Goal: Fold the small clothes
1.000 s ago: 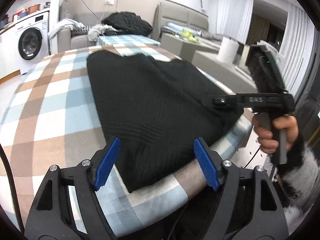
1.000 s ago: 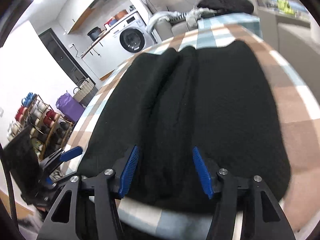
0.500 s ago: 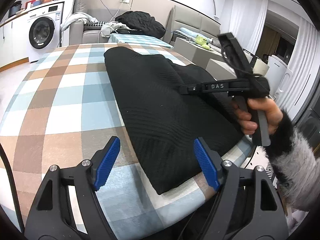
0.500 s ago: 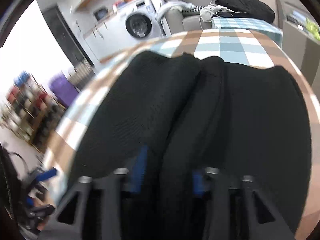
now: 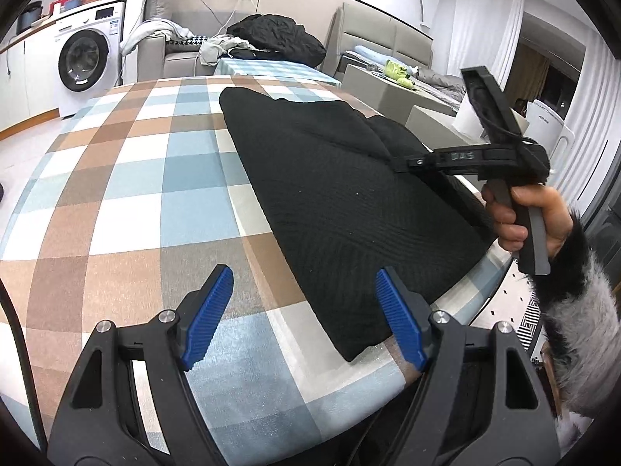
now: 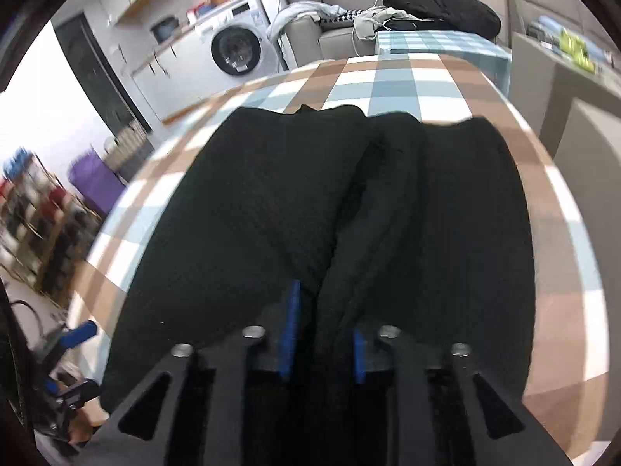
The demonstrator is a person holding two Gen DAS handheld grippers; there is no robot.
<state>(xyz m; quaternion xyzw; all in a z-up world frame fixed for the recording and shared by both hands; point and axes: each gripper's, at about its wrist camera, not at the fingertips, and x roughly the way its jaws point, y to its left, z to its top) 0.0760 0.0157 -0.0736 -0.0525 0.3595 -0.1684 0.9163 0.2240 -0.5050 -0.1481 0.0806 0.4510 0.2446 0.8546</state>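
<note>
Left tongs [image 5: 302,310]: jaws stand wide and empty, hovering over the near edge of the checked desk [image 5: 128,178], with the near corner of the garment [image 5: 341,194] just below the right-hand pad

The garment, a black knit, lies flat on the desk, running from the near edge toward the far side, partly folded lengthwise with a raised ridge along its middle

Right tongs [image 6: 324,334]: jaws narrow, having just opened a little, with the bunched ridge of knit between the blue pads; whether the pads press on it cannot be told

Judged step: carry the gathered fold across. Keep the pinch deep in the ridge, lift low, and lay the edge parallel to the far side. Pin the near corner with the left tongs to stop sliding
</note>
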